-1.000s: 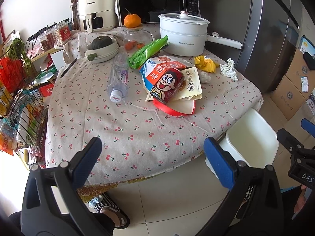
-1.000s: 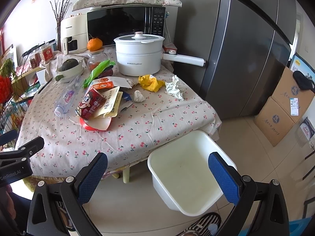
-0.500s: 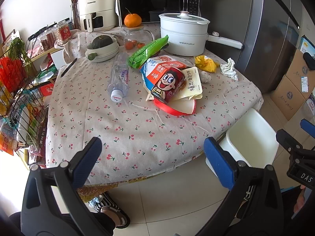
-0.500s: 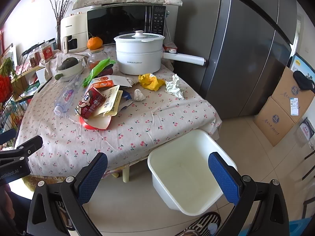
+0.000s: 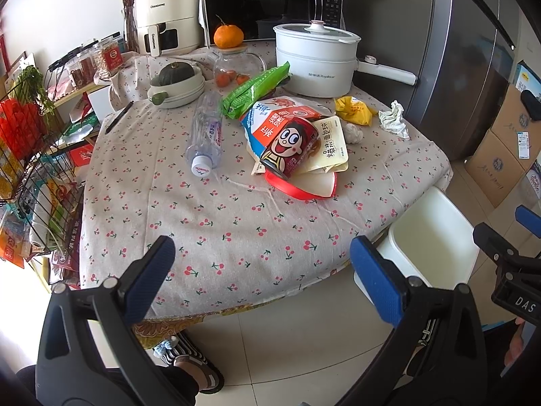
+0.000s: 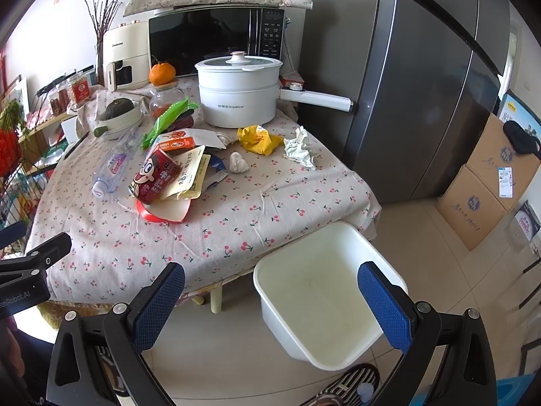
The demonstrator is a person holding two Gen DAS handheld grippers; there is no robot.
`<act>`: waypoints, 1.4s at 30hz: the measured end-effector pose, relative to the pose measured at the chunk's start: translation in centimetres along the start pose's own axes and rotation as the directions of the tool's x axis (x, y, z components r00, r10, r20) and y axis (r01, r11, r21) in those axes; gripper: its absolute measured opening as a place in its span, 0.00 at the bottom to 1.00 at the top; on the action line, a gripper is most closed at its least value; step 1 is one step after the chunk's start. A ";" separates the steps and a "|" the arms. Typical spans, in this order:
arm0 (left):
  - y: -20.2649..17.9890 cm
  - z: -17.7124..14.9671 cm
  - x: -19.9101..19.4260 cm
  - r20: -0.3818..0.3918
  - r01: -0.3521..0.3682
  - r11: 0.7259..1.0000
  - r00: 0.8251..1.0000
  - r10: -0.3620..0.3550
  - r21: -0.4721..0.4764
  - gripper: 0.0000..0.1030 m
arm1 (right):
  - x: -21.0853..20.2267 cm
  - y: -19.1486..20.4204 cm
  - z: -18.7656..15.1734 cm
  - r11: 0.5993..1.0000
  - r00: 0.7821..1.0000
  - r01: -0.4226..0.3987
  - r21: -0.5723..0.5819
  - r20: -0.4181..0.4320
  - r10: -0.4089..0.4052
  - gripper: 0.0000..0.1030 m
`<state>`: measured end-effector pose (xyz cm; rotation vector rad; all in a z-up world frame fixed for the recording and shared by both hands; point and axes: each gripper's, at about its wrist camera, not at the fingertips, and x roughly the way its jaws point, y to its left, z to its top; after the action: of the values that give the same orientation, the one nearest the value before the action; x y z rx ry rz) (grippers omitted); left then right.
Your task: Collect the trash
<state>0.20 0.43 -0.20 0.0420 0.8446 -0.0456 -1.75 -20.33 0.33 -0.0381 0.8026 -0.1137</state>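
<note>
Trash lies on the cherry-print tablecloth [image 5: 209, 223]: a red cartoon snack bag [image 5: 287, 145] on a pile of wrappers and a red-rimmed paper plate [image 5: 304, 186], a clear plastic bottle [image 5: 206, 135], a green wrapper [image 5: 253, 91], a yellow wrapper [image 5: 353, 110], crumpled white paper [image 5: 394, 120] and a small white wad [image 5: 353, 133]. An empty white bin [image 6: 324, 294] stands on the floor by the table's near right edge. My left gripper [image 5: 262, 277] is open and empty over the table's front edge. My right gripper [image 6: 272, 301] is open and empty above the bin.
At the back stand a white electric pot [image 5: 316, 61], a microwave [image 5: 270, 3], an air fryer [image 5: 165, 23], a glass jar with an orange [image 5: 230, 35] on top and a bowl with a squash [image 5: 177, 83]. A wire rack [image 5: 30, 155] is left, a fridge [image 6: 422, 77] and cardboard boxes [image 6: 490, 182] right.
Both views have shifted very slightly; the grippers stay open and nothing on the table has moved.
</note>
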 end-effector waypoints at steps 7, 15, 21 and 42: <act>0.0 0.0 0.0 0.002 -0.003 1.000 1.000 0.003 0.002 1.00 | 0.1 0.0 0.0 1.000 1.000 0.004 -0.004 -0.005 -0.004 1.00; 0.4 -0.3 0.1 0.001 -0.015 1.000 1.000 0.015 0.007 1.00 | 0.1 -0.1 0.0 1.000 1.000 0.016 -0.002 -0.007 -0.016 1.00; 0.9 -0.4 0.1 0.000 -0.026 1.000 1.000 0.026 0.006 1.00 | 0.1 -0.2 0.0 1.000 1.000 0.024 0.000 -0.006 -0.024 1.00; 1.4 5.4 5.1 -0.096 0.117 0.981 0.990 -0.103 0.153 1.00 | 4.3 -0.4 6.7 0.990 0.985 -0.136 0.020 -0.106 0.137 1.00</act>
<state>7.68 1.36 -0.40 0.1478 0.9297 -0.2163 6.00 -21.30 2.00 0.0351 0.9095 0.0095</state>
